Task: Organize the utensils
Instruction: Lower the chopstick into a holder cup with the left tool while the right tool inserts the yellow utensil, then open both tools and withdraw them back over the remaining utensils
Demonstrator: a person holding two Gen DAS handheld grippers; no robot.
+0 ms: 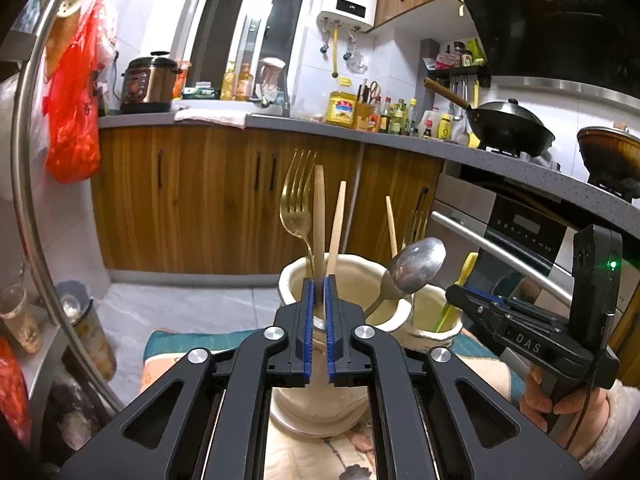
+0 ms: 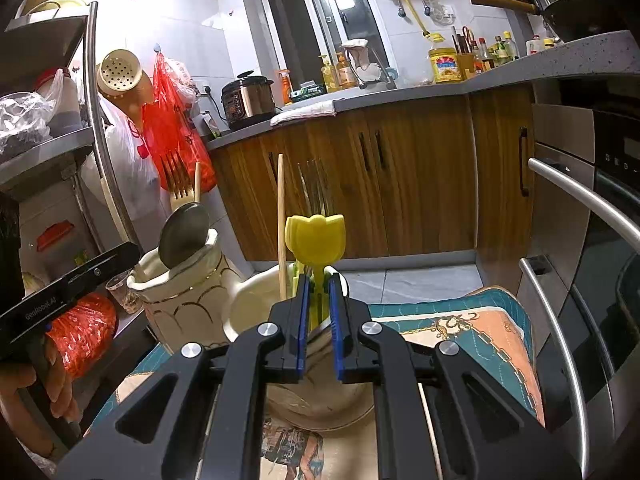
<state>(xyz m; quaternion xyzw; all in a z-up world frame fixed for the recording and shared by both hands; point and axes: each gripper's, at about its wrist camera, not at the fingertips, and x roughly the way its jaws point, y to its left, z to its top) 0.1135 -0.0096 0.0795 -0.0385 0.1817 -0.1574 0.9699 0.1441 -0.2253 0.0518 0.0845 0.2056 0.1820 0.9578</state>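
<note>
Two cream holders [image 1: 320, 380] [image 2: 180, 296] are standing side by side; left tool [image 1: 319, 284] is gripping one chopstick [image 1: 319, 216], right tool [image 2: 319, 280] the yellow-headed utensil [image 2: 316, 240].

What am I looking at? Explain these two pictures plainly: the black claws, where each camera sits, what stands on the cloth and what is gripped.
No robot here: a person's hand holds a hand-held two-finger claw, one per hand. Each picture comes from a wide-angle camera on one claw, looking along its fingers. On a patterned cloth stand two cream holders with a gold fork, a spoon and chopsticks. The left gripper is shut on a wooden chopstick; the right gripper is shut on a yellow plastic utensil.
</note>
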